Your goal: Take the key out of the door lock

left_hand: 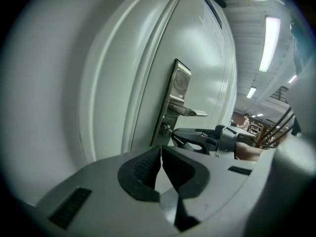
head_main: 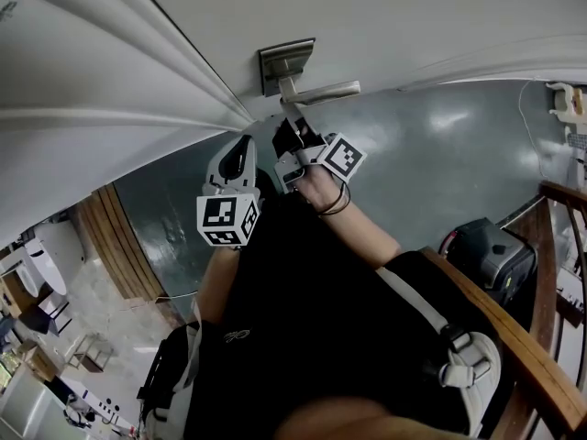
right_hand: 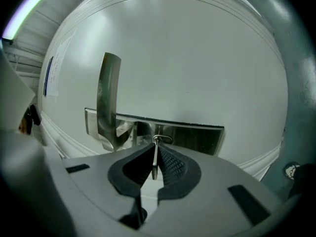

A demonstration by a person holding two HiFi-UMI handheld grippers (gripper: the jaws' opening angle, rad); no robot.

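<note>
- Right claw (right_hand: 155, 151): jaws nearly together, pads pinched on the key (right_hand: 154, 163). The key shows edge-on as a thin metal strip between them.
- A small wire ring (right_hand: 162, 139) sits at the key's far end, right against the lock plate (right_hand: 192, 135), just beside the root of the lever handle (right_hand: 108, 98).
- The key is at the lock plate on the white door (right_hand: 197, 58) and appears not yet drawn clear. How deep the blade sits is hidden by the pads.
- Left claw (left_hand: 161, 153): jaws together, nothing between them. It hangs beside the right one, a little short of the door, and touches neither the lever nor the plate.
- Head view: both claws are raised to the door under the lever, with the right claw at the lock.
- Judged progress: approach and grasp are done.
- Left to do: pull straight back out of the cylinder, perhaps after turning the key to its release position.
</note>
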